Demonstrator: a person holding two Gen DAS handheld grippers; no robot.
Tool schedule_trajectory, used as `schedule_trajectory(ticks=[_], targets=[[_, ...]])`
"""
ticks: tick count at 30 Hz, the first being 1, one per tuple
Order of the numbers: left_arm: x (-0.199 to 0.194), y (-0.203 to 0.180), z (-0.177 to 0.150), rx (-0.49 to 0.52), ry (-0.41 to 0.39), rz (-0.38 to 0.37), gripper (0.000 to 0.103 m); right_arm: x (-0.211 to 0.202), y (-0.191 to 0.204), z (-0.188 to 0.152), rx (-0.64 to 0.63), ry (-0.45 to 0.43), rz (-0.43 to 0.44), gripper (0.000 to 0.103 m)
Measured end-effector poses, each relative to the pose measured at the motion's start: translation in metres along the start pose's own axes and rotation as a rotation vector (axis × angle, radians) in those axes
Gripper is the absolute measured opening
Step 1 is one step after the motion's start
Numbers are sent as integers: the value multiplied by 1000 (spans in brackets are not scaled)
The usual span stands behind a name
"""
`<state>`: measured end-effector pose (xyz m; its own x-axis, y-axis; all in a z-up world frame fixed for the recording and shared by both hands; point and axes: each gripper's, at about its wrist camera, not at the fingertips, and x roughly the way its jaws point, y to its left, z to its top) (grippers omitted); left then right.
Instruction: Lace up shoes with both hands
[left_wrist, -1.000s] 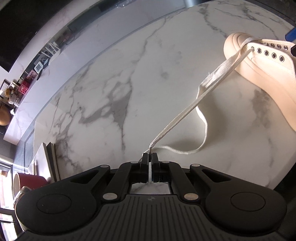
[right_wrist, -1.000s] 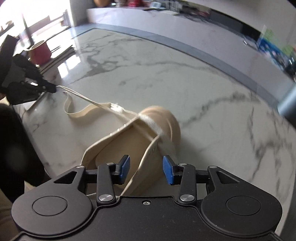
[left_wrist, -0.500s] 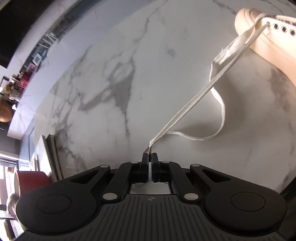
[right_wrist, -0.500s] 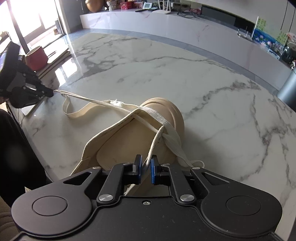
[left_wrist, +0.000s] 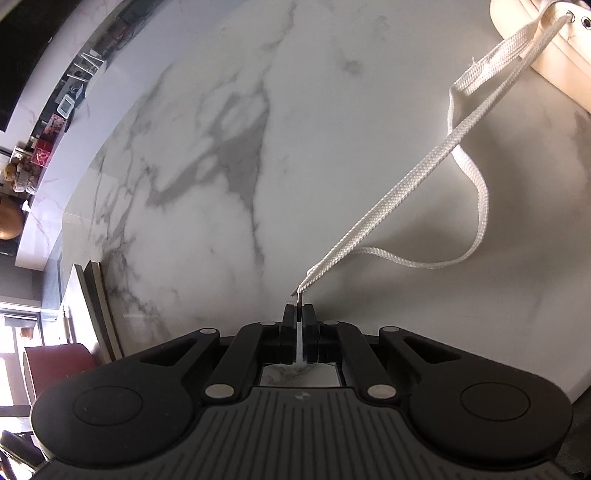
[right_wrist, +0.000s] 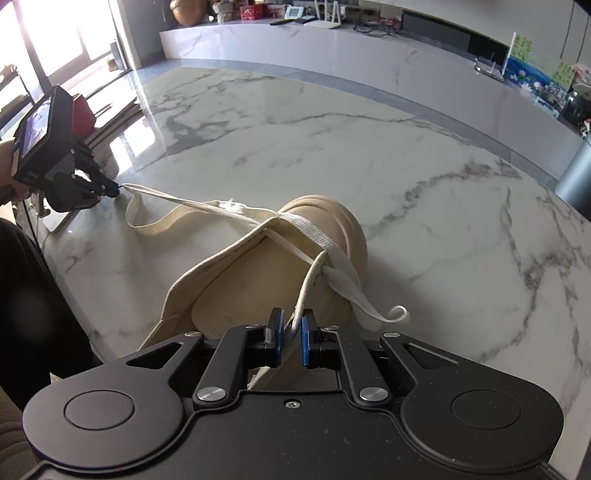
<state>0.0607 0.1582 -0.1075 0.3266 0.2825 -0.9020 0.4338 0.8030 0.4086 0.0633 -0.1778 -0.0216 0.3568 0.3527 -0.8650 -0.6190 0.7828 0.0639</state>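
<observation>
- Our left gripper has its fingers clamped on the lace tip, drawn taut.
- Our right gripper has just been closing; it pinches another lace strand.
- The shoe lies on the marble bench.

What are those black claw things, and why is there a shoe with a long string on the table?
Those are two hand-held black grabbers, each with two fingers and a camera looking along them. A person holds one in each hand to lace the beige canvas shoe lying on the white marble table.

One picture looks out from the left gripper. It is shut on the tip of the flat white shoelace, which stretches tight back to the shoe.

The other looks out from the right gripper. Its blue pads have just closed on the shoe's eyelet edge. Far left in that picture you can see the left gripper too.
</observation>
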Motion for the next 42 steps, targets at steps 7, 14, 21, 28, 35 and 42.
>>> schedule_trajectory(ticks=[7, 14, 21, 28, 35, 42], targets=[[3, 3, -1, -11, 41, 32, 2, -1, -2, -2, 5, 1, -13, 6], [6, 12, 7, -12, 83, 149, 2, -1, -4, -3, 6, -6, -6, 6], [7, 15, 11, -18, 81, 166, 2, -2, -6, -4, 5, -9, 2, 6], [-13, 20, 10, -98, -3, 94, 2, -11, -3, 1, -32, -31, 17, 8], [-47, 10, 20, -139, -144, 36, 2, -16, 0, 28, -133, -96, -11, 12], [-53, 5, 28, -144, -170, 23, 2, 29, 4, 54, -261, -55, 13, 19]])
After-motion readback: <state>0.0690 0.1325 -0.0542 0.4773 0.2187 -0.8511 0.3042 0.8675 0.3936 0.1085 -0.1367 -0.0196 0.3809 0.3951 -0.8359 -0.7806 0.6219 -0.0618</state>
